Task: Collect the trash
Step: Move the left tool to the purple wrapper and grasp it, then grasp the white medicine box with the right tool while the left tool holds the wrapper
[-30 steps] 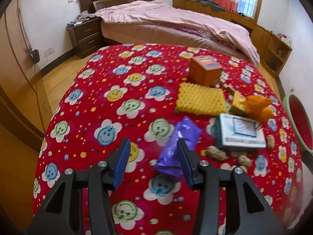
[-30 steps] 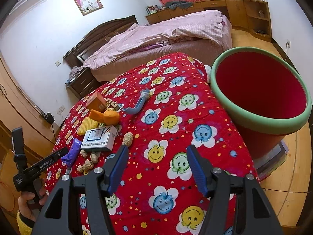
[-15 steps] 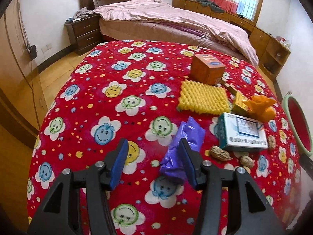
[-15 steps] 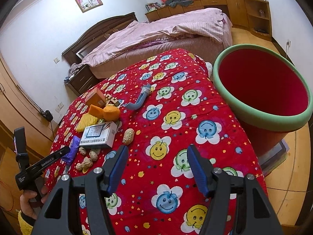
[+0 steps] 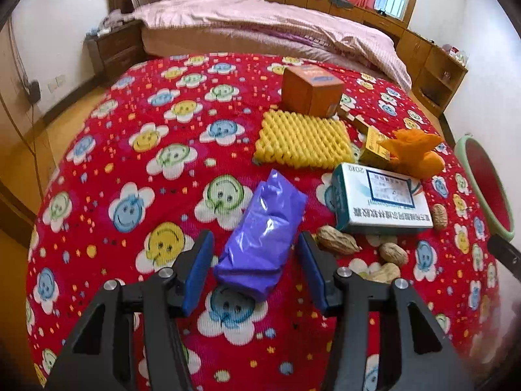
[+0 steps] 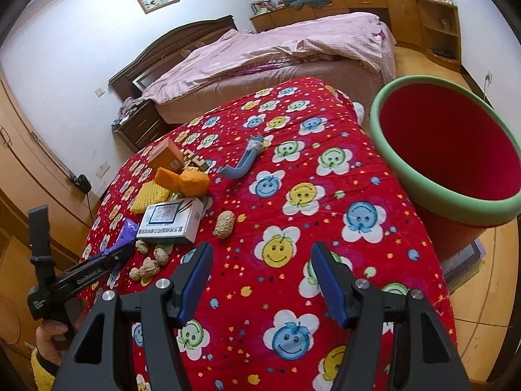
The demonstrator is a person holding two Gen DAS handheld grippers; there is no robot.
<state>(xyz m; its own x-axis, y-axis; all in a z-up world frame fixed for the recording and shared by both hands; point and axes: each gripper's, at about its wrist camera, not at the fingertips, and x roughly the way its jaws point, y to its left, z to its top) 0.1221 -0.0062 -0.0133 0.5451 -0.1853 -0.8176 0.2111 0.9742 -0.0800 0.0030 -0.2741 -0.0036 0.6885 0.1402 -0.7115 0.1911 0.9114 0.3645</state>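
Note:
A crumpled purple plastic bag (image 5: 263,231) lies on the red smiley-flower cloth (image 5: 136,163). My left gripper (image 5: 255,268) is open, its jaws on either side of the bag's near end, with small gaps. The bag also shows in the right wrist view (image 6: 128,233), at the left gripper's tip (image 6: 125,254). My right gripper (image 6: 260,280) is open and empty above the cloth. A red bin with a green rim (image 6: 446,150) stands to its right.
A white box (image 5: 381,202), peanuts (image 5: 338,244), yellow foam netting (image 5: 301,138), an orange box (image 5: 311,89), an orange wrapper (image 5: 416,153) and a blue-grey piece (image 6: 244,164) lie on the cloth. A bed (image 6: 276,52) stands behind.
My left gripper has moved forward and to the right, so the purple bag now lies between its jaws. The right gripper has barely moved.

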